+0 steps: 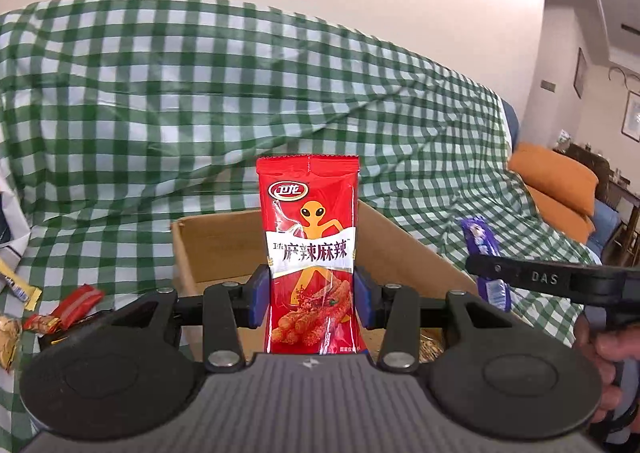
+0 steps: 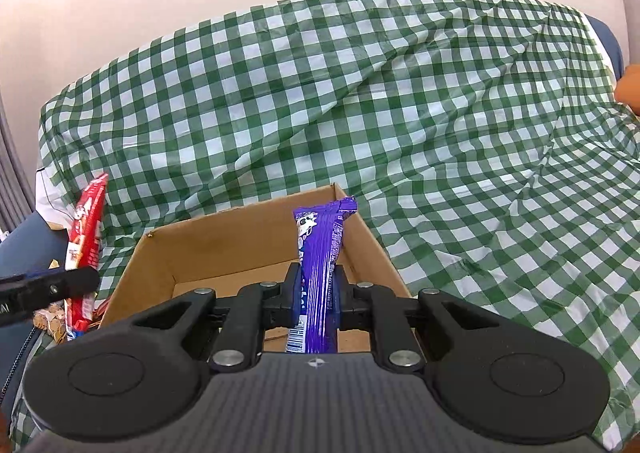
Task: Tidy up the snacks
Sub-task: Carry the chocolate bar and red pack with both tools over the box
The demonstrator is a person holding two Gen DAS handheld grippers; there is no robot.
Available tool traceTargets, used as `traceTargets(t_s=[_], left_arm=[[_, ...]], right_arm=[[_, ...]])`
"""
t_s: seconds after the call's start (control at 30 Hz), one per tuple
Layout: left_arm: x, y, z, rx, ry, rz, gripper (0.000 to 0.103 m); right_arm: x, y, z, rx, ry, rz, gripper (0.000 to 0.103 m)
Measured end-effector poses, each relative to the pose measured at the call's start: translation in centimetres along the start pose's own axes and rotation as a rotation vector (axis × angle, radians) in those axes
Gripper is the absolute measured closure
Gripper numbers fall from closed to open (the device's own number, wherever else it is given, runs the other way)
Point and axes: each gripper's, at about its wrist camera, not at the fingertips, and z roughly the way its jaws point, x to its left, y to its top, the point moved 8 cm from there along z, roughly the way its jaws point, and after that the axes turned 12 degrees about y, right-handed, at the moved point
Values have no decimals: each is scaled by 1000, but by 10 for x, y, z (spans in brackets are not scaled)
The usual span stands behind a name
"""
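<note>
My left gripper [image 1: 312, 293] is shut on a red snack packet [image 1: 310, 237] with an orange alien figure, held upright above the open cardboard box [image 1: 404, 249]. My right gripper [image 2: 316, 299] is shut on a purple snack bar [image 2: 320, 253], also held upright above the same box [image 2: 192, 241]. In the left wrist view the purple bar [image 1: 480, 241] and the right gripper's finger [image 1: 532, 277] show at the right. In the right wrist view the red packet [image 2: 86, 229] and the left gripper's finger [image 2: 48, 287] show at the left.
A green-and-white checked cloth [image 1: 200, 93] covers the sofa under and behind the box. Several loose wrapped snacks [image 1: 68, 309] lie on the cloth left of the box. Orange cushions [image 1: 560, 185] sit at the far right.
</note>
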Motion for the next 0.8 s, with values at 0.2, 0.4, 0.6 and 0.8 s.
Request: traceTargets(t_s=[0.2,0.4,0.6,0.8], left_arm=[[-8,-2,3,5,-17,14,55],[-13,-4,4,4,-32,26,55],[-15,-4,5,-1,-35,35,55],[-14,-4,6,8,-50,29,55]], right_arm=[[0,-1,3,5,0,-14,88],[2,0,3,9,-6,-23,88],[6,-2,4,13,-8,-37,87],[9,-3,4,16,-2,-60,87]])
